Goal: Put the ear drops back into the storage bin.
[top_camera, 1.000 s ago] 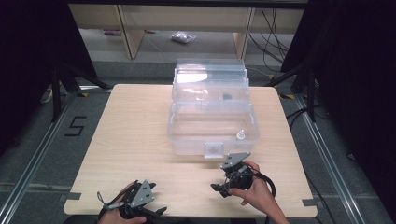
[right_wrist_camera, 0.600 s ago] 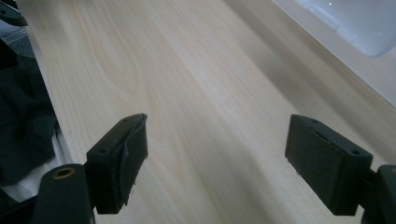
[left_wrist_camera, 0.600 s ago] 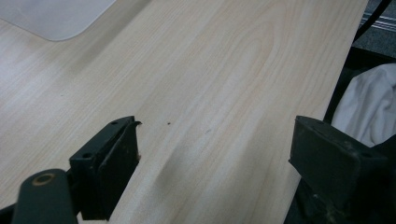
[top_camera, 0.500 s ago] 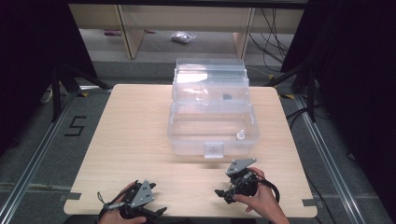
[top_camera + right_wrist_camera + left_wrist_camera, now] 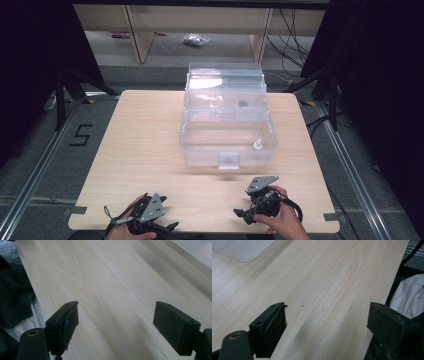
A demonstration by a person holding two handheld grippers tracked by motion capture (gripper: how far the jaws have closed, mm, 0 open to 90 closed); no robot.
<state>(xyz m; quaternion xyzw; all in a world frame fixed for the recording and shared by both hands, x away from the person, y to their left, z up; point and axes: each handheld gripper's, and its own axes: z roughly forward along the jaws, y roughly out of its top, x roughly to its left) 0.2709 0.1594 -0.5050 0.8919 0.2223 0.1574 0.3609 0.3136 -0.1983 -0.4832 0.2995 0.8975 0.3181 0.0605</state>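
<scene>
A clear plastic box (image 5: 227,142) stands on the wooden table (image 5: 140,145), right of centre, with its lid (image 5: 225,82) raised at the back. Inside it, a small white bottle (image 5: 258,145) stands near the front right corner, and a small dark item (image 5: 242,104) lies farther back. My left gripper (image 5: 169,227) is at the front left edge, pointing right, open and empty. My right gripper (image 5: 241,213) is at the front right, pointing left, also open and empty. Bare wood lies between the left gripper's (image 5: 327,315) jaws and between the right gripper's (image 5: 116,315) jaws.
A rounded box corner (image 5: 242,250) shows in the left gripper view. White cloth (image 5: 407,297) lies past the table's front edge. Behind the table are a shelf frame (image 5: 135,30), a small bag (image 5: 196,40) on the floor and cables (image 5: 295,30). A "5" mark (image 5: 81,135) is on the floor.
My right gripper has drawn back from the front of the box toward the table's front edge. The left gripper has stayed in place.
</scene>
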